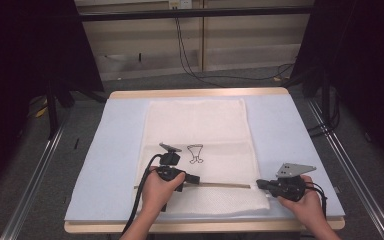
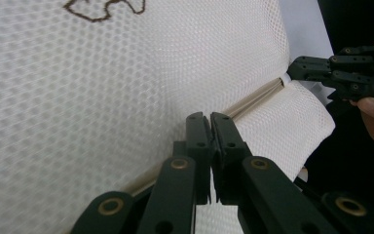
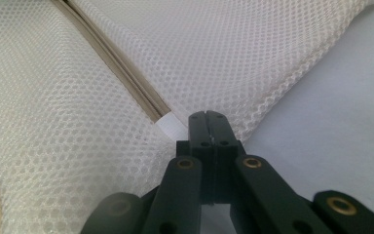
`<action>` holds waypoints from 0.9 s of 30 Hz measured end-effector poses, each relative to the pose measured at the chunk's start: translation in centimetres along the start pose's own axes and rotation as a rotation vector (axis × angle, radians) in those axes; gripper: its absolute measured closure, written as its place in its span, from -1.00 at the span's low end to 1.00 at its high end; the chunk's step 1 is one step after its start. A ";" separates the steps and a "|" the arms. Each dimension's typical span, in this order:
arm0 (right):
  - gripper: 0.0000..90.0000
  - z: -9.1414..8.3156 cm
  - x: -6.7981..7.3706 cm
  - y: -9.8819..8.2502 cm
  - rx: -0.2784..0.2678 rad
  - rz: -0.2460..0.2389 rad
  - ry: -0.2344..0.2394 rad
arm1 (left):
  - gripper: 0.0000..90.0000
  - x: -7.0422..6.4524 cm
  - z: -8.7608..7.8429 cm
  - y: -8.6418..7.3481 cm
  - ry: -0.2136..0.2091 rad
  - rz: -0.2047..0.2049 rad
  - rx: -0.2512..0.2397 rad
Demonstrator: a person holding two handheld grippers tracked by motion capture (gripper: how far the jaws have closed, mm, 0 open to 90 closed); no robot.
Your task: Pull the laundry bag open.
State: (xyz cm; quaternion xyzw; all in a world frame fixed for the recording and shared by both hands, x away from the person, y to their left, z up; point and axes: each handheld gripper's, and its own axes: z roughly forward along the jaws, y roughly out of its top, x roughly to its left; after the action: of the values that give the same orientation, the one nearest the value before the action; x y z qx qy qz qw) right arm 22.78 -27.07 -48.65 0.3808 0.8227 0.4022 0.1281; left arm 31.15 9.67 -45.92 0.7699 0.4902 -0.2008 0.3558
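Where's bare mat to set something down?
Free: mat left of the mesh bag, and right of it above the right gripper. Crowded: near edge, where both grippers, left gripper too, sit at the zipper.

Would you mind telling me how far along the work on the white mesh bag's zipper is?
Done: the white mesh bag lies flat on the pale blue mat. In hand: the right gripper is shut at the beige zipper's end, and the left gripper is shut partway along it. Left: the stretch of zipper between them; open or zipped, I cannot tell.
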 end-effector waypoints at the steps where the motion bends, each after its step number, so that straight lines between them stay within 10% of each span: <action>1: 1.00 0.0 0.0 0.0 -0.001 0.001 0.000 | 0.94 0.1 -0.3 -0.1 0.021 0.000 -0.009; 27: 1.00 0.0 -0.1 0.0 0.000 0.002 0.006 | 0.94 7.2 -10.1 -4.5 0.105 -0.089 -0.140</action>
State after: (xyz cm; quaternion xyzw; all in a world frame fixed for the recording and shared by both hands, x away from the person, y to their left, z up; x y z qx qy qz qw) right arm 22.80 -27.14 -48.66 0.3805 0.8225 0.4037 0.1252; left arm 29.92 22.84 -45.48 0.7299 0.5548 -0.1413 0.3734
